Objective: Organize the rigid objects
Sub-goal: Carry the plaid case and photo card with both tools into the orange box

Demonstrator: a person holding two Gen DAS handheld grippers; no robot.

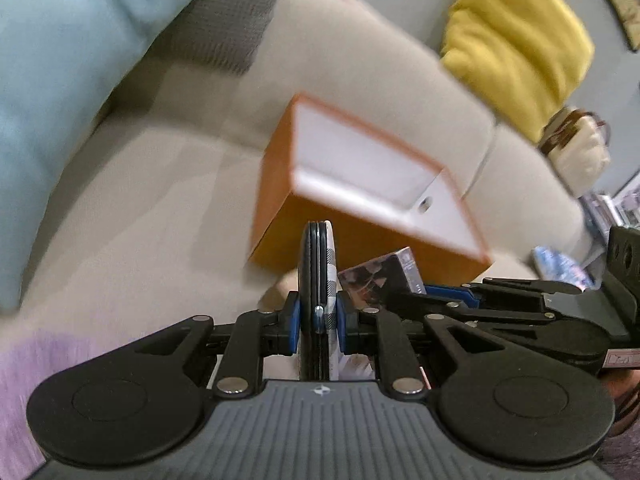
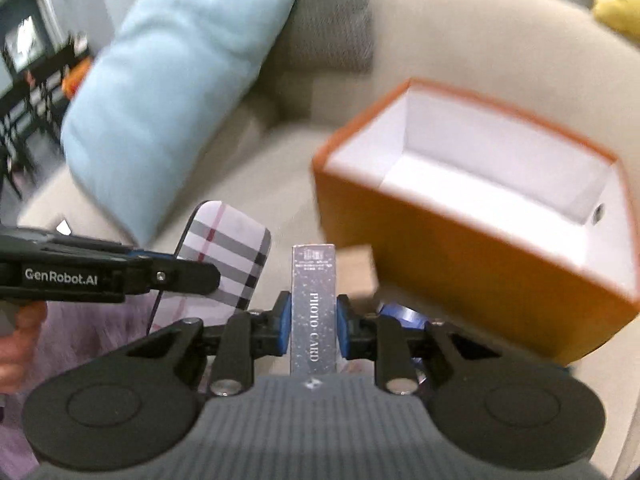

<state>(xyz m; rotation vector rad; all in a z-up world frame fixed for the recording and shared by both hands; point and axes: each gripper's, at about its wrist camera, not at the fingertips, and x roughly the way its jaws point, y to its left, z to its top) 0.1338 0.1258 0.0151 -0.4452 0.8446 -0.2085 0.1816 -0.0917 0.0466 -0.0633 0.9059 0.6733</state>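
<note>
An open orange box (image 1: 276,208) with a white inside stands on the beige sofa; it also shows in the right wrist view (image 2: 460,264). My left gripper (image 1: 318,316) is shut on a flat plaid-patterned case (image 1: 320,280), held edge-on in front of the box. The case (image 2: 228,256) and left gripper (image 2: 176,276) show at the left of the right wrist view. My right gripper (image 2: 312,320) is shut on a silver box marked PHOTO CARD (image 2: 313,300), just left of the orange box. The card box (image 1: 380,276) and right gripper (image 1: 460,294) show in the left wrist view.
A light blue cushion (image 2: 172,92) leans at the sofa's left, with a grey cushion (image 2: 332,20) behind it. A yellow cushion (image 1: 516,44) and a cream bag (image 1: 576,148) lie at the right. A lilac fabric (image 1: 24,376) lies near me.
</note>
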